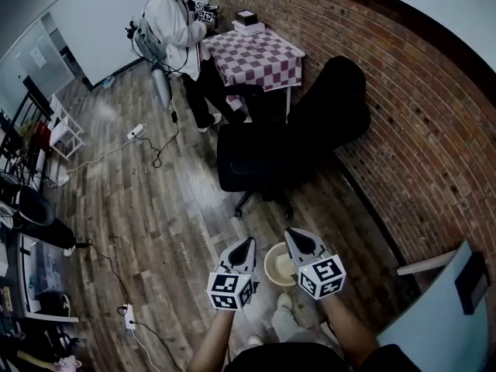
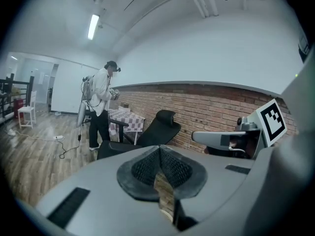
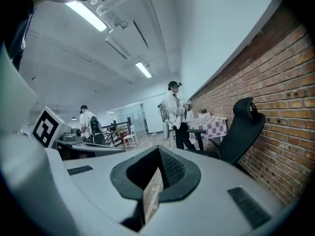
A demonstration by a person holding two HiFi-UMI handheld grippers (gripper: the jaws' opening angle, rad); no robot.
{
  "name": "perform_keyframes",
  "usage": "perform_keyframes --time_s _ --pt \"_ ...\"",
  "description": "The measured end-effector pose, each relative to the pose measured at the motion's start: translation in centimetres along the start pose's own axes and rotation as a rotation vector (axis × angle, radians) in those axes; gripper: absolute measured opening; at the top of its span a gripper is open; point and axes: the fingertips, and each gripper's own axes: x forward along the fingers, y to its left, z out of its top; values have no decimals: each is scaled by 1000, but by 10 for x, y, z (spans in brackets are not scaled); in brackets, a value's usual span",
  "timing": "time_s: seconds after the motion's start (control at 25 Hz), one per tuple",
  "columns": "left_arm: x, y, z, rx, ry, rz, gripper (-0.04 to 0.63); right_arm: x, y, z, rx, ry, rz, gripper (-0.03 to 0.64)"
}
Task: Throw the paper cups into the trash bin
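A round cream trash bin [image 1: 270,270] stands on the wooden floor just in front of my feet, and something pale lies inside it. No paper cup shows clearly in any view. In the head view my left gripper [image 1: 247,242] and right gripper [image 1: 291,234] hang side by side above the bin, one over each side of its rim. Both point forward, away from me. The left gripper [image 2: 159,150] has its ribbed pads meeting at the tips, with nothing between them. The right gripper [image 3: 158,152] is likewise shut and empty. Each gripper shows in the other's view: the right gripper [image 2: 219,137] and the left gripper [image 3: 91,145].
A black office chair [image 1: 260,157] with a tall back [image 1: 333,103] stands ahead beside the brick wall [image 1: 403,115]. Behind it is a checkered table [image 1: 260,56] where a person [image 1: 174,29] holds other grippers. Cables [image 1: 155,149] and a power strip [image 1: 130,316] lie at left. A pale desk corner [image 1: 438,312] is at right.
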Motion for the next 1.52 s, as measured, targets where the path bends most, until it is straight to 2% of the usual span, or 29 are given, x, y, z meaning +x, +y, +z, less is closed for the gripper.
perform_keyframes --time_s 0.44,0.72,0.88,1.04,1.52 --pt "-69 -14 13 63 -44 -49 9 -37 64 24 -39 -68 -29 5" --pt "-119 -23 23 108 -101 -83 9 -62 112 33 -78 -107 -43 5" --pt "-154 -27 18 107 -116 -85 9 -82 140 32 -106 -121 -50 5" --pt "-184 -32 14 141 -127 -89 9 -98 166 32 -133 -129 -52 5" --pt "-247 -45 19 137 -177 -112 9 -139 221 42 -155 -175 -81 5"
